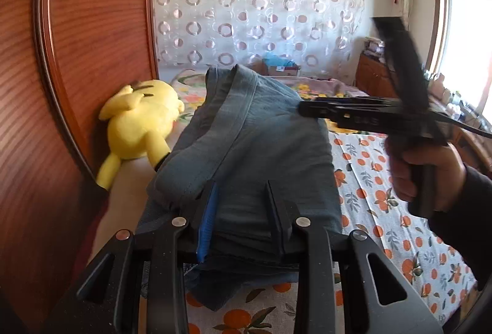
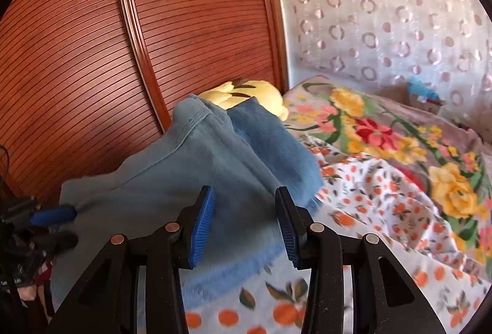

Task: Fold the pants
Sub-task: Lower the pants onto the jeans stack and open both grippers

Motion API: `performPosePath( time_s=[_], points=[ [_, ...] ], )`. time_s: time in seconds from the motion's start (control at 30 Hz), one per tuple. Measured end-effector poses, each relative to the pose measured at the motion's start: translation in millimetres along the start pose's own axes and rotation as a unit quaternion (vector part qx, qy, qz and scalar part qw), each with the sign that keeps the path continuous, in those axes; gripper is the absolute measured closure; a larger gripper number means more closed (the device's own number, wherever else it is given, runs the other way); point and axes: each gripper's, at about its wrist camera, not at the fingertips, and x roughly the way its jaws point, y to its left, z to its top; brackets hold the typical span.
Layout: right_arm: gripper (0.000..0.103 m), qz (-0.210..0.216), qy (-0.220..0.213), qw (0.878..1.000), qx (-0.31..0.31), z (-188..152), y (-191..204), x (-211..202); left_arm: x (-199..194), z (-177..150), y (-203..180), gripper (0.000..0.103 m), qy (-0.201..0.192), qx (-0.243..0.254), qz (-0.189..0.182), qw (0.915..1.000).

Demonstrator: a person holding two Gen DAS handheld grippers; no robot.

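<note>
The blue denim pants [image 1: 246,149] lie in a folded stack on the bed, next to the wooden headboard. My left gripper [image 1: 243,204] is open, its fingers over the near end of the stack with cloth between them. My right gripper [image 2: 243,220] is open and empty just above the frayed hem end of the pants [image 2: 190,177]. In the left wrist view the right gripper [image 1: 310,109] hovers over the right side of the stack, held by a hand [image 1: 427,171]. The left gripper's blue pad [image 2: 55,215] shows at the left edge of the right wrist view, against the cloth.
A yellow plush toy [image 1: 141,121] lies against the headboard [image 1: 86,57] just beyond the pants. The bed has an orange-print sheet [image 1: 393,211] and a floral blanket [image 2: 384,131]. A cardboard box [image 1: 281,68] sits by the curtain. A window [image 1: 464,35] is at the right.
</note>
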Motion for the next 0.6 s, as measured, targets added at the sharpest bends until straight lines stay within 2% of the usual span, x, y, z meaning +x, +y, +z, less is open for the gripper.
performPosePath(
  time_s=[0.17,0.4,0.47,0.53,0.6],
  points=[
    [0.06,-0.011,-0.016,1.0,0.016,-22,6,-43,-10,7,-15,0.071,-0.011,0.011,-0.003,0.9999],
    [0.06,-0.054,-0.022,0.998,0.03,-60,9,-106,-20,6,-47,0.071,-0.021,0.026,-0.021,0.9992],
    [0.06,-0.063,-0.027,0.997,0.036,-70,13,-125,-21,5,-57,0.068,-0.023,0.031,-0.026,0.9989],
    [0.06,-0.074,-0.03,0.996,0.044,-82,16,-144,-24,4,-69,0.056,-0.028,0.037,-0.036,0.9983],
    [0.06,-0.087,-0.031,0.995,0.048,-93,20,-161,-26,3,-82,0.054,-0.032,0.044,-0.045,0.9975]
  ],
)
